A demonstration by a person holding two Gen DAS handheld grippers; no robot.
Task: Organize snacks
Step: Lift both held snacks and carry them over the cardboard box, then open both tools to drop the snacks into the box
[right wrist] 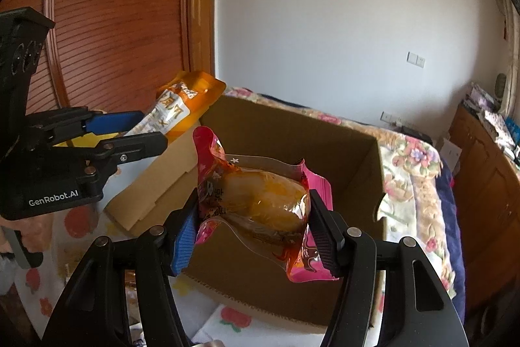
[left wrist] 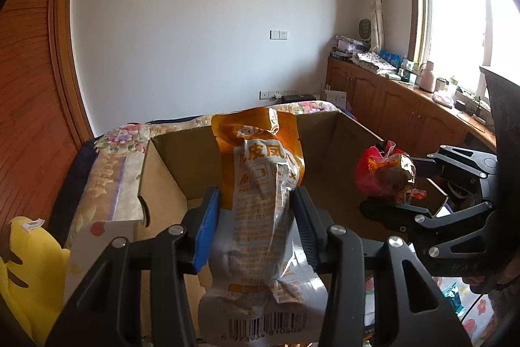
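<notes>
A: While the left wrist view took in the window point(left wrist: 455, 21) and the cabinets point(left wrist: 390, 100) under it, did the right wrist view show them?

B: Only a cabinet edge; it showed the wooden door point(right wrist: 113, 15) more fully, and the floor of the cardboard box point(right wrist: 357, 158), which looked bare where visible.

A: And the jaws, left first?

B: The left gripper point(left wrist: 253, 223) was clamped narrowly on the orange-and-white snack pouch point(left wrist: 260, 217), held upright over the box's near wall. The right gripper point(right wrist: 253, 226), set wider, pinched the pink snack packet point(right wrist: 260, 200) by both sides above the box opening.

A: Anything hard to read?

B: The pouch's bottom ran off the frame below its barcode. The packet's print was crumpled and illegible. A yellow plush point(left wrist: 29, 275) was cut off at the left edge.
</notes>
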